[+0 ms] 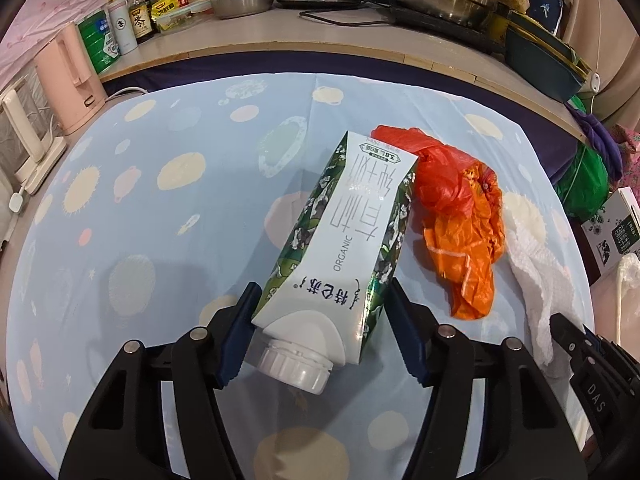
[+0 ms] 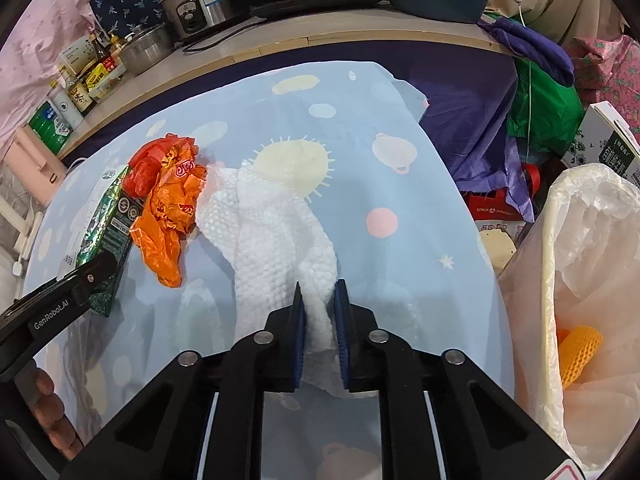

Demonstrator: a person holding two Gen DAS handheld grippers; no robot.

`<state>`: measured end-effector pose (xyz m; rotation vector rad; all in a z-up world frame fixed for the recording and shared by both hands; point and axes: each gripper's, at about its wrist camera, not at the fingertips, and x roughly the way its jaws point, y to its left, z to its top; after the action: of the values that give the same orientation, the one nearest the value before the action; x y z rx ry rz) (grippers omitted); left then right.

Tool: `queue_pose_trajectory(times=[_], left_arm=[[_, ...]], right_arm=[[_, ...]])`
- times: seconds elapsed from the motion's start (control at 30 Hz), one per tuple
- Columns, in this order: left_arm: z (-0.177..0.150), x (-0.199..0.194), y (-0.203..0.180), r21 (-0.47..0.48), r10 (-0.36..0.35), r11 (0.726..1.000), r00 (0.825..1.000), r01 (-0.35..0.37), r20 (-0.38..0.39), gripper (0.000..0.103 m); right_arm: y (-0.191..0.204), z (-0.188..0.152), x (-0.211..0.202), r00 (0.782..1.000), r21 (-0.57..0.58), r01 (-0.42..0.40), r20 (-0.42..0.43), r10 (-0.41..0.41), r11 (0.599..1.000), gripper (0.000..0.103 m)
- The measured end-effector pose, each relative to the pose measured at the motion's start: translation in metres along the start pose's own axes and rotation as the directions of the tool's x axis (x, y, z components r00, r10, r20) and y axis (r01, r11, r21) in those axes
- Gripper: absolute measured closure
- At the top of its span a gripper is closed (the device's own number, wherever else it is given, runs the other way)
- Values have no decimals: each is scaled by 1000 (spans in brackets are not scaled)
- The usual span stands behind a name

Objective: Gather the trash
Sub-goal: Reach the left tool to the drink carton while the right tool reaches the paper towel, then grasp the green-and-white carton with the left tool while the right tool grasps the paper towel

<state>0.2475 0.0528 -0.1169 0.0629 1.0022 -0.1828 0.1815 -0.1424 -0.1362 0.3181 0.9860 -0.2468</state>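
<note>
A milk carton (image 1: 344, 236) lies on a table (image 1: 160, 240), its capped end near, between the left gripper (image 1: 320, 320) fingers. Touching its right side at the far end lies a crumpled plastic bag (image 1: 460, 216). Right of that lies a paper towel (image 2: 272, 240), its near end between the right gripper (image 2: 319, 312) fingers. A lined bin (image 2: 580, 280) stands right of the table. A counter (image 1: 280, 36) with pots runs along the far side.

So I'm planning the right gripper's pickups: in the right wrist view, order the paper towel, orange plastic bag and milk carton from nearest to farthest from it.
1. paper towel: pinched in the right gripper.
2. orange plastic bag: left of the towel, farther up the table.
3. milk carton: far left, beyond the bag.
</note>
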Motion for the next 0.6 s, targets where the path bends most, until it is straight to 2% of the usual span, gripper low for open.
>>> queue_pose_trajectory(times=[0.23,0.6], left_arm=[[-19,-20,13,-41,8,999,1000,-9,-30,43],[-57,-75,17,-46,5,999,1000,-6,-23,46]], right_arm=[[-3,-10,-18,1000,9,-26,10,26,1000,98],[-6,-38,-79,994,5,-78,73,78,997,98]])
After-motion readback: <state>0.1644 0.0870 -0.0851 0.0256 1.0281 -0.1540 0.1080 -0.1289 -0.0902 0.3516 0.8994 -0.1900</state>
